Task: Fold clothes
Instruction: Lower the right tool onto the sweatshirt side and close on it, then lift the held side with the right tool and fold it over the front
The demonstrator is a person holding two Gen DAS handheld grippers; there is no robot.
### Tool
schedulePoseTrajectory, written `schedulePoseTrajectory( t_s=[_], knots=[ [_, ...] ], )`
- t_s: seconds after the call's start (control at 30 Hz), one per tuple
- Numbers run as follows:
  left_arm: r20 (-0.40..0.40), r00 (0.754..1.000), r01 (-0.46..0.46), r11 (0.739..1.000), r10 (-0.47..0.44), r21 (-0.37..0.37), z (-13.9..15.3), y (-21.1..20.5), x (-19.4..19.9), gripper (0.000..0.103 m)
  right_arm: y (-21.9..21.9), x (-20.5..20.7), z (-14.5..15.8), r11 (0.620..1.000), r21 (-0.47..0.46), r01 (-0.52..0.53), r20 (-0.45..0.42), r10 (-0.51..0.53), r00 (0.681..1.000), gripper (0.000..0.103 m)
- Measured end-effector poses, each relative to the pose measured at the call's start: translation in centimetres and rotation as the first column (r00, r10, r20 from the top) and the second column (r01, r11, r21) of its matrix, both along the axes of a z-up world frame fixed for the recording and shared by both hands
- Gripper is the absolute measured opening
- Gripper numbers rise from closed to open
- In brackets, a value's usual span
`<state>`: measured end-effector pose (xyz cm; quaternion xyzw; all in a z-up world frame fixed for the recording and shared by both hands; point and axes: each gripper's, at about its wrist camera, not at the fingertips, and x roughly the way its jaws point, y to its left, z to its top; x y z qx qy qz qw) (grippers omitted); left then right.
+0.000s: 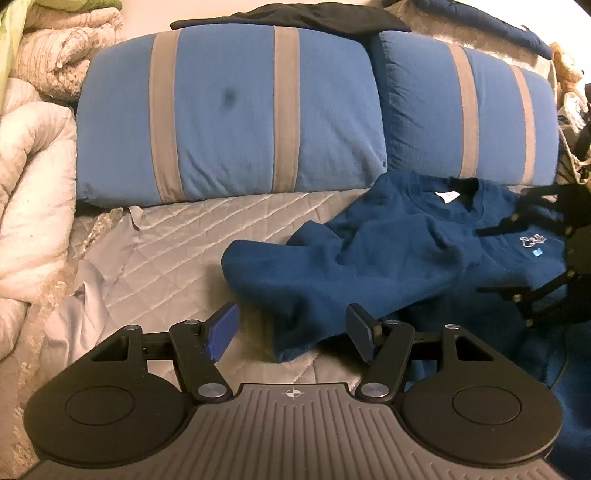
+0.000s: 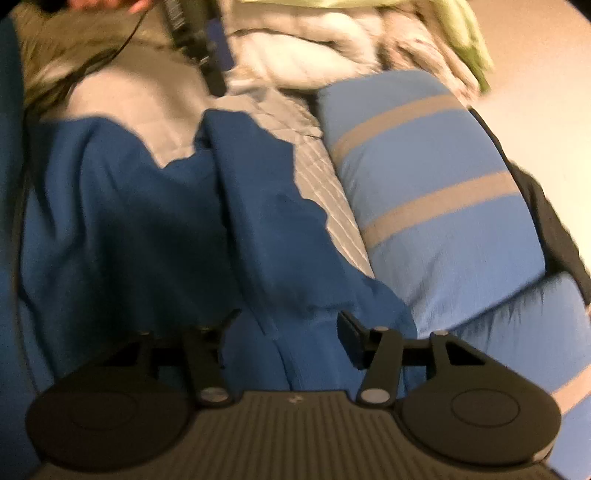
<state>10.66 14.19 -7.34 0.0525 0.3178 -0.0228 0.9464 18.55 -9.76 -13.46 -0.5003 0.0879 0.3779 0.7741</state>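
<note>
A navy sweatshirt point(image 1: 369, 266) lies crumpled on the quilted grey bed cover point(image 1: 177, 258), collar and white label point(image 1: 447, 195) toward the pillows. One sleeve end reaches down between the blue pads of my left gripper point(image 1: 291, 332), which stands open with neither pad pressing the cloth. At the right edge, my right gripper point(image 1: 484, 260) hovers over the chest by the small logo point(image 1: 532, 242), its fingers apart. The right wrist view is blurred and rolled: the right gripper point(image 2: 290, 332) is open just above the sweatshirt point(image 2: 147, 221), nothing pinched.
Two blue pillows with grey stripes point(image 1: 229, 122) point(image 1: 472, 110) stand behind the sweatshirt, a black garment point(image 1: 295, 18) on top. Bunched white duvets point(image 1: 33, 166) fill the left side. A person's hand point(image 2: 103, 3) shows at the top of the right wrist view.
</note>
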Motion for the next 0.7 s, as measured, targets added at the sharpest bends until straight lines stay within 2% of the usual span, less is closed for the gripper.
schedulePoseTrajectory(
  t_s=[0.4, 0.5, 0.7],
  knots=[
    [-0.006, 1.000, 0.013, 1.000, -0.013, -0.005, -0.7, 0.6, -0.3, 0.063, 3.2, 0.6, -2.7, 0.994, -0.094, -0.057, 0.082, 0.065, 0.995, 0.051],
    [-0.002, 1.000, 0.011, 1.000, -0.011, 0.003, -0.7, 0.7, -0.4, 0.063, 3.7, 0.9, -3.1, 0.992, -0.114, -0.053, 0.089, 0.063, 0.994, 0.042],
    [0.022, 0.999, 0.043, 0.995, -0.045, 0.089, -1.0, -0.2, -0.6, 0.063, 4.0, 1.3, -3.2, 0.989, -0.142, -0.038, 0.114, 0.055, 0.992, 0.023]
  ],
)
